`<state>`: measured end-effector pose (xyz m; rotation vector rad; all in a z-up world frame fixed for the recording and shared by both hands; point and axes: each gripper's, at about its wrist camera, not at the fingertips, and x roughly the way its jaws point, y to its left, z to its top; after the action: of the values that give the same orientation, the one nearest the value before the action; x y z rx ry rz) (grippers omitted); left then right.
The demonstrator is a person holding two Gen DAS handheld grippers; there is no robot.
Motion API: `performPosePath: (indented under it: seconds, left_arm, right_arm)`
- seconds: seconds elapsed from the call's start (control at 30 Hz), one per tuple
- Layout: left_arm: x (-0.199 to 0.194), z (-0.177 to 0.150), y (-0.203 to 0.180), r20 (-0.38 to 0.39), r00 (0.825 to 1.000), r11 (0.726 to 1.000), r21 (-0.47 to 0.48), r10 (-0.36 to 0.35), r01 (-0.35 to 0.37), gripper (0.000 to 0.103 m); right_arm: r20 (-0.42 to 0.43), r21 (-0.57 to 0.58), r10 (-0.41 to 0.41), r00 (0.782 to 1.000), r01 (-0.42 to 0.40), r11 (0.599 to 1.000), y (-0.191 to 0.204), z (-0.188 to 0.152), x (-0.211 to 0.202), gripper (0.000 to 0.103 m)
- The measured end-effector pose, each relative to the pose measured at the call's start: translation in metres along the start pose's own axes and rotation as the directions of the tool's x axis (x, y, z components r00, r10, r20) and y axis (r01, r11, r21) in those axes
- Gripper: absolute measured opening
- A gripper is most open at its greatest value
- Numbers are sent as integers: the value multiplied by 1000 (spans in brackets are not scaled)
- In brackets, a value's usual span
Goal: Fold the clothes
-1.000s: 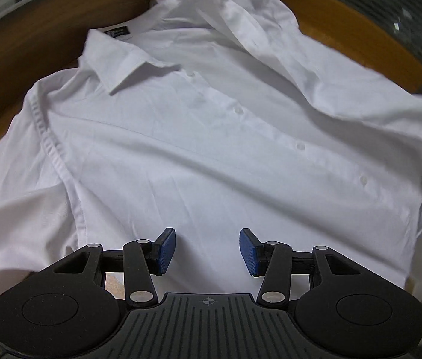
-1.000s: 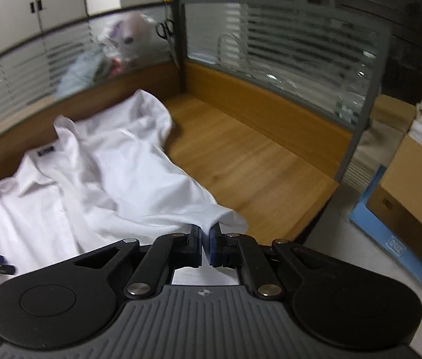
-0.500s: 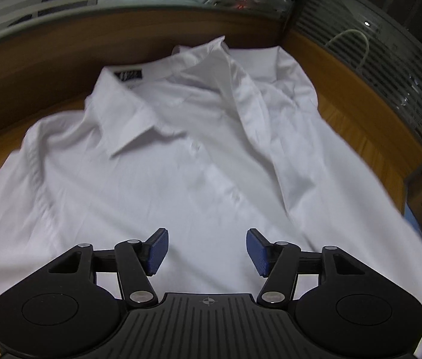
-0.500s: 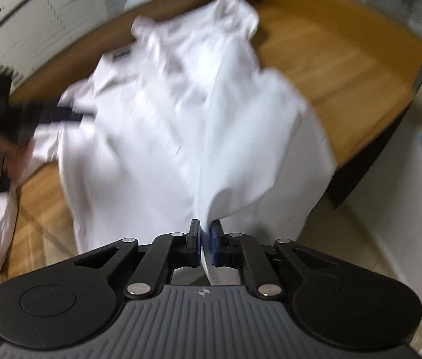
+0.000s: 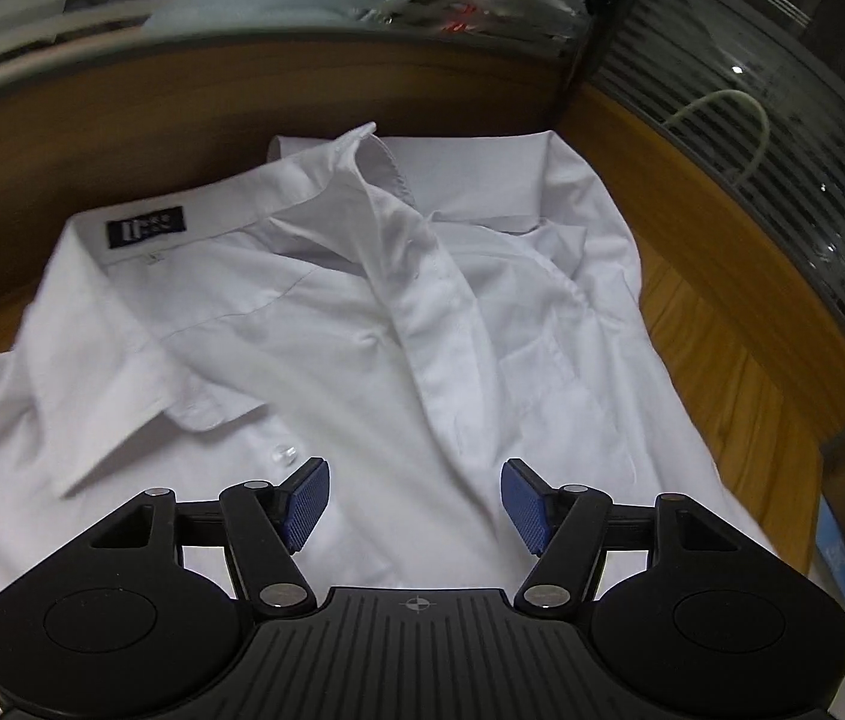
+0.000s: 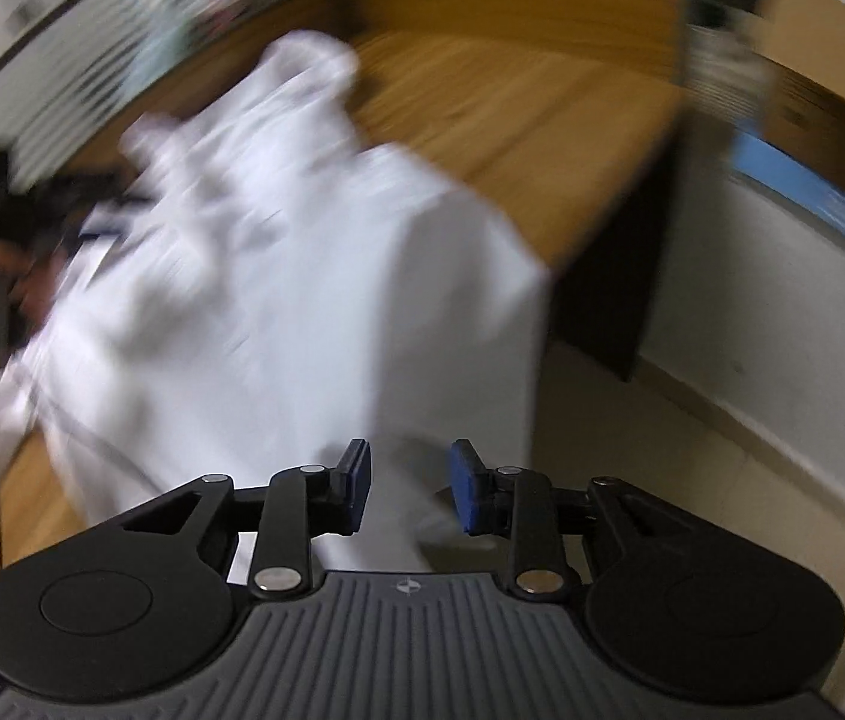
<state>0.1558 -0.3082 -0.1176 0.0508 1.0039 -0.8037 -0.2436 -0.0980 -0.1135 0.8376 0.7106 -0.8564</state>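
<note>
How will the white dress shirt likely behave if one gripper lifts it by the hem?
The white dress shirt is probably floppy: it lies in soft creases on the wooden desk and its hem droops over the desk edge in the right wrist view. It looks thin and light, so it should lift easily but sag. The stiffer collar may hold its shape.

The right claw [image 6: 409,486], pinched shut on the white shirt [image 5: 314,360] hem a moment ago, now stands parted with the cloth loose between its pads. The left claw [image 5: 415,504] is now nearer the collar [image 5: 140,324], spread slightly wider.
</note>
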Motion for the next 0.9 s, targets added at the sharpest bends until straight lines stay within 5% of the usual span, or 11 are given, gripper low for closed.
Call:
performPosePath:
  seconds: [0.1, 0.2, 0.4, 0.5, 0.73, 0.83, 0.9]
  left_arm:
    - [15, 7, -5, -25, 1000, 999, -38, 0, -1, 66]
    - [30, 11, -9, -68, 998, 995, -99, -4, -3, 66]
    - [48, 13, -28, -108, 993, 998, -39, 38, -43, 66]
    - [53, 13, -31, -112, 992, 998, -22, 53, -56, 66]
    - [59, 14, -30, -111, 992, 998, -9, 56, -57, 62]
    - [62, 13, -29, -119, 991, 998, 6, 64, -64, 50]
    - [60, 13, -29, -113, 992, 998, 28, 61, -58, 17]
  right_arm:
    - [29, 215, -4, 1000, -2, 977, -35, -4, 17, 35]
    - [51, 436, 9, 999, -30, 900, -68, -14, 39, 35]
    - [137, 768, 103, 985, -171, 618, -110, -50, 76, 35]
    - [156, 838, 166, 974, -219, 500, -120, -66, 91, 36]
    - [209, 924, 335, 919, -298, 240, -111, -86, 133, 57]
    - [229, 934, 339, 912, -304, 186, -109, -84, 148, 57]
    - [245, 939, 339, 908, -309, 149, -109, -84, 157, 47]
